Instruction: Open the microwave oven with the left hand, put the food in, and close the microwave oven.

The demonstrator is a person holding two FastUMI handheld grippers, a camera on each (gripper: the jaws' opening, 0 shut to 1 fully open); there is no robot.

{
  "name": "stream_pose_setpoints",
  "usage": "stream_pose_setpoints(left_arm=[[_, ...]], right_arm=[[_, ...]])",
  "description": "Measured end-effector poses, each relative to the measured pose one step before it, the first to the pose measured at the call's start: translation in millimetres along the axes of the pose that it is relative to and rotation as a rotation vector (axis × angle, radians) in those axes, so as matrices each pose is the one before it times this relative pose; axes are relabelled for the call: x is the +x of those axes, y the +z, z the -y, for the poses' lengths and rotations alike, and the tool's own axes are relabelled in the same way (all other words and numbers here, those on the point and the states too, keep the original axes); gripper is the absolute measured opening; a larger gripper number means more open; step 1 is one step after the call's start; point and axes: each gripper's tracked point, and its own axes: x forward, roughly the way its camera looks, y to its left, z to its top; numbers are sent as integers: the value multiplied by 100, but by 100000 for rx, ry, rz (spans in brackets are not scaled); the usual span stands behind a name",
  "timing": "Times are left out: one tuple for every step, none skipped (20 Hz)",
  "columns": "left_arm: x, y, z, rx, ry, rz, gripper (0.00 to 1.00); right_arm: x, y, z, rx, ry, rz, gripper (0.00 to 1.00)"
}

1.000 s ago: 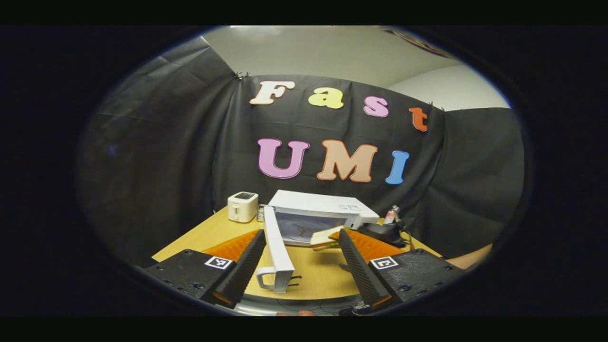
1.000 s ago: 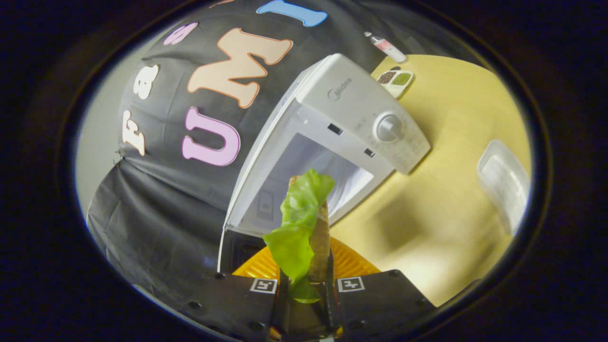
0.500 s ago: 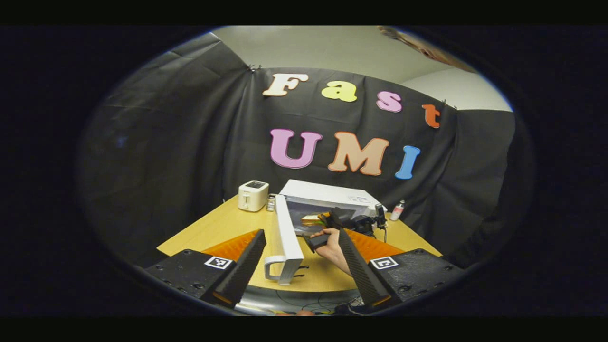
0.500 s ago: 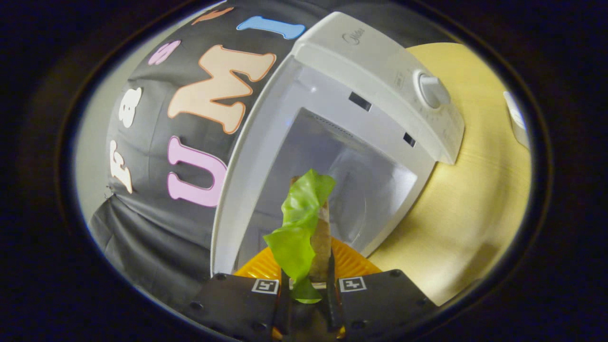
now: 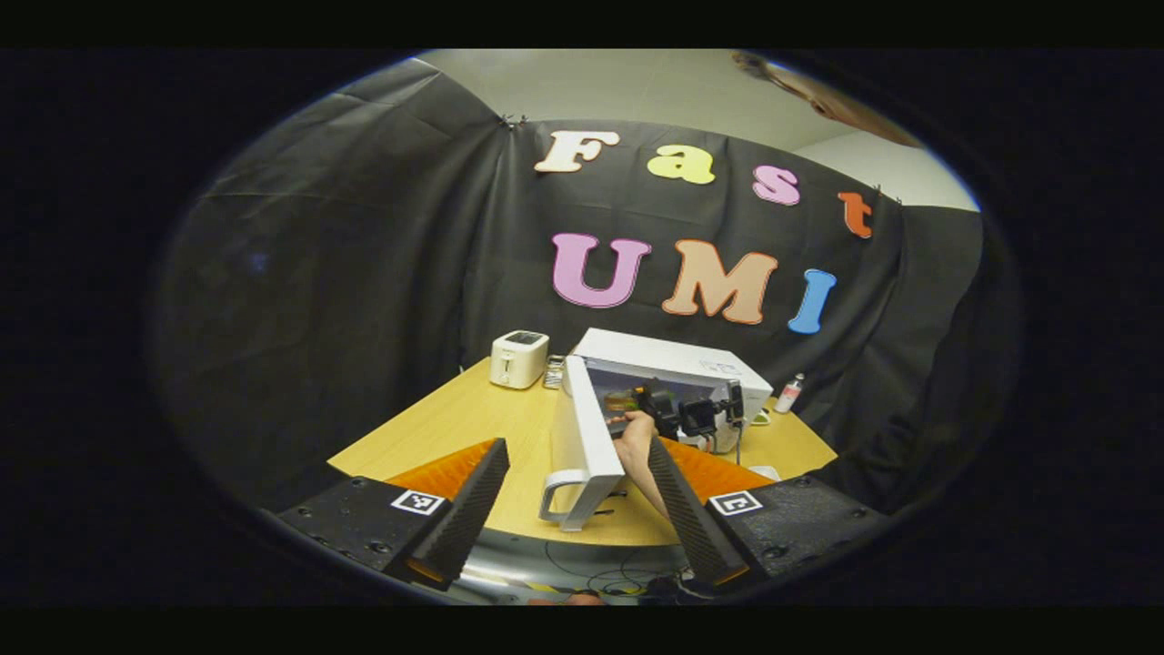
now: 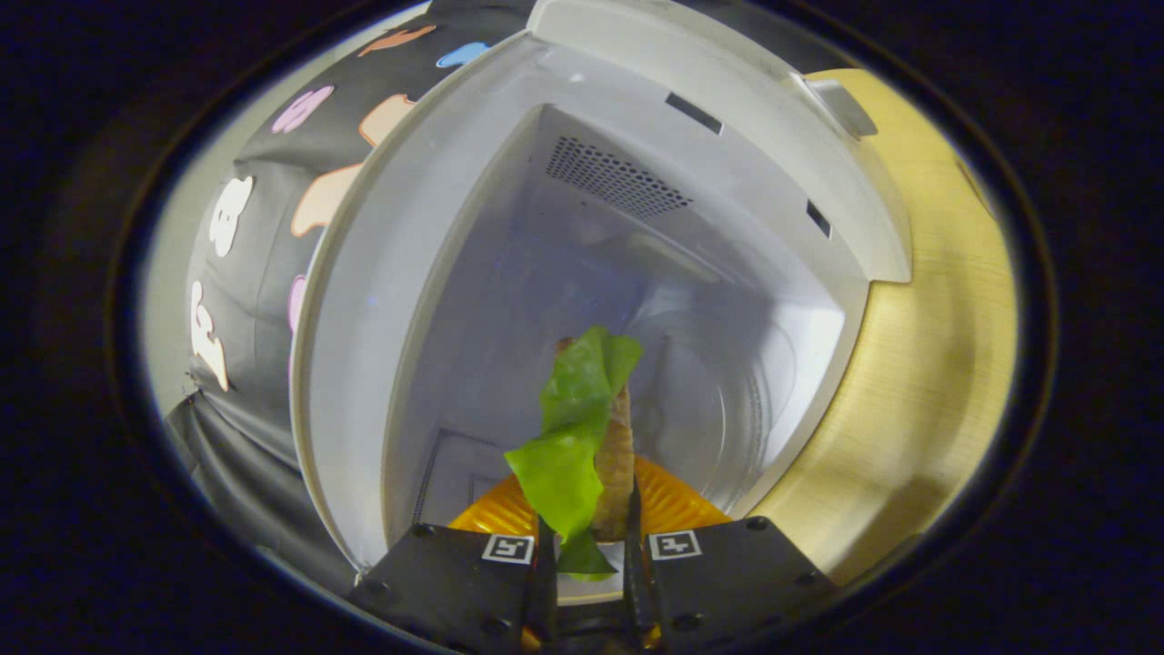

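Writing: no brand or label on the microwave (image 6: pixel 637 182) can be read; each gripper carries square black-and-white marker tags, not text.
Microwave: white, on the wooden table (image 5: pixel 473 428), cavity facing the right gripper view; vent holes show on an inner wall.
Door: door (image 5: pixel 587 437) swung wide, standing edge-on in the left gripper view, handle at its near end.
Food: sandwich (image 6: pixel 611 455) with a lettuce leaf (image 6: pixel 568 437), inside the cavity mouth, above the glass turntable (image 6: pixel 727 409).
Food axis: long axis runs straight out along the fingers, far end pointing into the cavity.
Right gripper (image 6: pixel 587 564): clenched on the sandwich, both fingers pressing its sides. In the left gripper view a hand (image 5: pixel 634 432) holds it at the opening.
Left gripper (image 5: pixel 582 505): released, fingers spread wide, grasping nothing, back from the table edge.
Other items: toaster (image 5: pixel 518 358) left of the microwave; small bottle (image 5: pixel 789 393) right of it.
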Motion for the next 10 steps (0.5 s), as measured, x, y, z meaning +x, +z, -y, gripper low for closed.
stream_pose_setpoints(left_arm=[[70, -321, -57, -17, 268, -1059, 90], [81, -399, -108, -49, 155, -903, 86], [34, -23, 13, -391, -61, -145, 87], [24, 109, -44, -549, 125, -155, 90], [100, -65, 72, -365, -41, 47, 86], [41, -37, -100, 218, 44, -135, 90], [110, -92, -110, 887, -19, -73, 90], [19, -156, -136, 883, 167, -314, 90], [196, -80, -106, 272, 386, -444, 90], [109, 2, -10, -554, 102, -339, 90]], right_arm=[[141, -106, 128, 745, -1248, 235, 31], [266, -162, 38, 957, -863, -17, 31], [427, -231, 36, 831, -315, -484, 31], [239, -51, 31, 235, -297, 73, 31], [168, -30, -3, -467, -248, 480, 31], [187, 10, 147, -591, -958, 259, 31], [-11, -68, 299, -1379, -1527, 108, 31], [94, -124, 443, -1963, -1999, -427, 31], [18, -5, -132, -530, 769, 381, 32], [60, -32, 157, -2106, -369, -297, 32]])
